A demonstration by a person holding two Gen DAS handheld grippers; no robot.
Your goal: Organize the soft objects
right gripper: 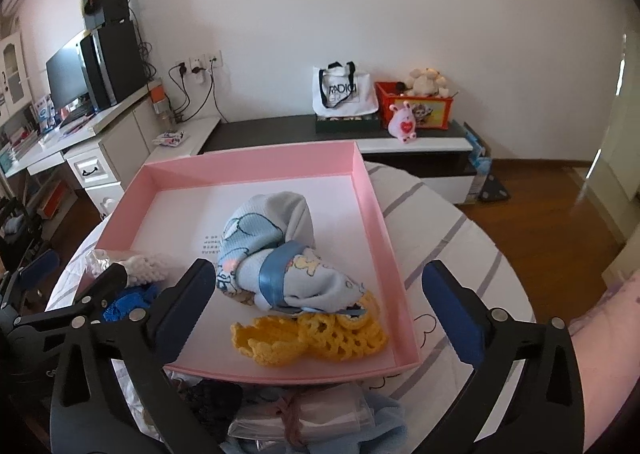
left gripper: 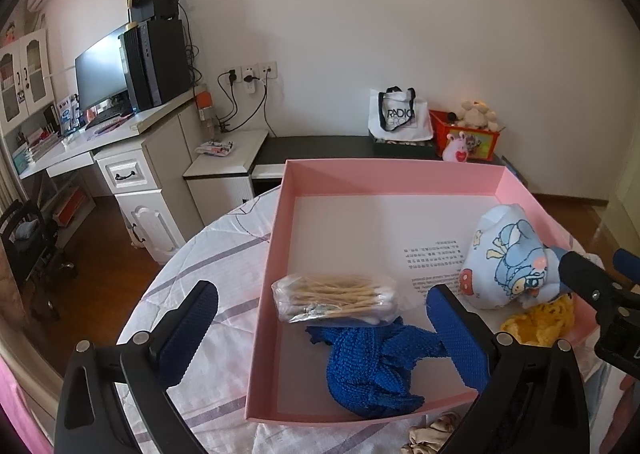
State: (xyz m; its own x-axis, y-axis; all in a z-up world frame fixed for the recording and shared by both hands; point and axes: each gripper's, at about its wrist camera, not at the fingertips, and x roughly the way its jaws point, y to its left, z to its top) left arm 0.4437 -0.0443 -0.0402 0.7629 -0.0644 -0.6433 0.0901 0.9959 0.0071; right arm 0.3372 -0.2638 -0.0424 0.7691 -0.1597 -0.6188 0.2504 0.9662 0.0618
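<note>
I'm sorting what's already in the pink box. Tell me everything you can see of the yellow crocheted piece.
The yellow crocheted piece looks like soft openwork yarn with lacy round holes and a scalloped edge. It lies crumpled and flat on the white floor of the pink box, in the near right corner by the wall. The bundled blue cartoon-print cloth overlaps its far edge. Neither tool touches it.
</note>
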